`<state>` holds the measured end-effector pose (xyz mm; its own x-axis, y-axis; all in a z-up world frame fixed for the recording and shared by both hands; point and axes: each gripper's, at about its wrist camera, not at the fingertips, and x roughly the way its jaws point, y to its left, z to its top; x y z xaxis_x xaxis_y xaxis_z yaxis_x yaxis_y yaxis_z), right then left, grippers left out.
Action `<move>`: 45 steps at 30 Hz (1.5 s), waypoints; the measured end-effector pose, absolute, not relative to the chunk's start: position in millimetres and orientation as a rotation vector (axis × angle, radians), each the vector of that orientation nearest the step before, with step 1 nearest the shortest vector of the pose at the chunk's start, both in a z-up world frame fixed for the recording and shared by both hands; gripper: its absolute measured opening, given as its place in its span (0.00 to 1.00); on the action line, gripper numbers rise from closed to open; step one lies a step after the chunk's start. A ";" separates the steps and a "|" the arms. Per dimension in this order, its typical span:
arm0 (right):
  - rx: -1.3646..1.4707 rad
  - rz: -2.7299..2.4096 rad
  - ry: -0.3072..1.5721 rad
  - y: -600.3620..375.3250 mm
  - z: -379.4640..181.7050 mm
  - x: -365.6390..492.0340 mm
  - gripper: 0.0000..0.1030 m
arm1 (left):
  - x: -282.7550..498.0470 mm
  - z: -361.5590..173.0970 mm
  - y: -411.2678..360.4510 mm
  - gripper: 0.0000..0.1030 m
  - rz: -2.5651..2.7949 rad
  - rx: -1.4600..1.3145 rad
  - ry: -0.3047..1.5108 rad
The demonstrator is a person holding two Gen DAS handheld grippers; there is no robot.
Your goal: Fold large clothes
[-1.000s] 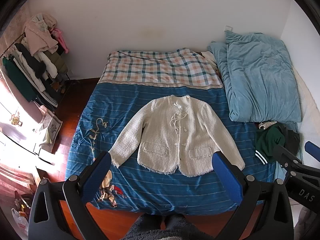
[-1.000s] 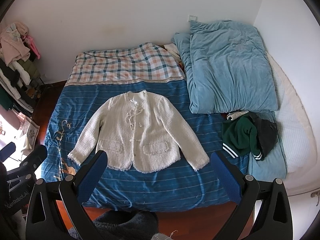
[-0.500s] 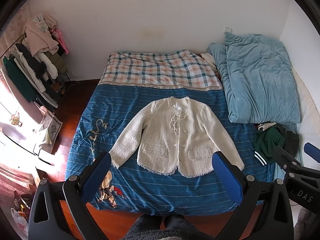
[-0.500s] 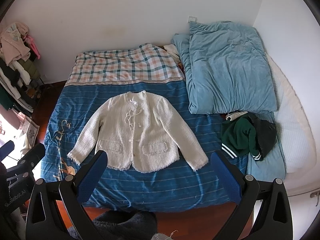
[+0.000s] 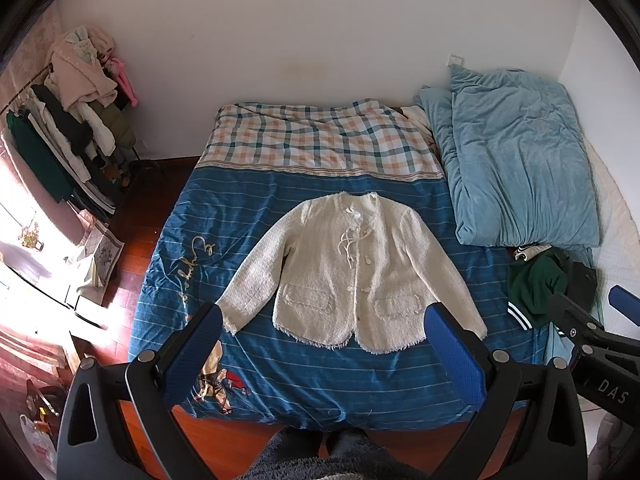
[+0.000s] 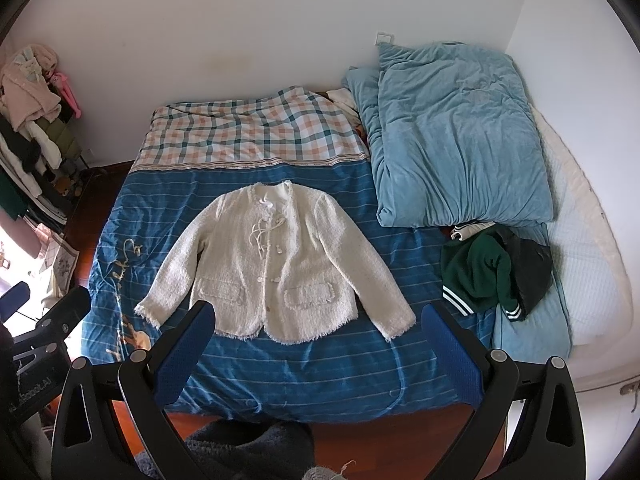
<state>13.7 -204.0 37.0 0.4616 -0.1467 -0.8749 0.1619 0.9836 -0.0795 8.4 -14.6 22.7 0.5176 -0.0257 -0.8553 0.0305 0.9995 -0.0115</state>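
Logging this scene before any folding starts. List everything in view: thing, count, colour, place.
jacket: one, cream, flat and buttoned on the bed, sleeves spread
bed cover: one, blue striped, under the jacket
plaid blanket: one, white, orange and green, head of bed
duvet: one, light blue, bunched right of the jacket
green garment: one, dark green with white stripes, right of the jacket, beside a black item
clothes rack: one, mixed clothes, far left by the wall
left claw: one, blue pads, open, above the bed's foot
right claw: one, blue pads, open, likewise
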 end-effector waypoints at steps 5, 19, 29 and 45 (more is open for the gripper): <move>0.014 -0.188 1.075 -203.9 37.4 12.8 1.00 | 7.6 24.3 -14.3 1.00 -0.037 0.006 1.026; 0.016 -0.191 1.074 -205.3 34.9 10.8 1.00 | 12.6 21.5 -13.4 1.00 -0.056 0.005 1.030; 0.299 -0.318 1.062 -260.2 -44.9 15.2 1.00 | 72.6 -45.4 0.0 1.00 0.049 0.136 0.927; 1.224 -0.680 1.159 -479.5 -491.6 -18.3 0.54 | 174.5 -325.0 -20.9 1.00 0.225 0.212 1.219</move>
<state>-18.3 -479.5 -491.6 0.3196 0.1714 -0.9319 0.8971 0.2618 0.3558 174.5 -20.9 -325.0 0.3276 0.2832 -0.9014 -0.0570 0.9582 0.2803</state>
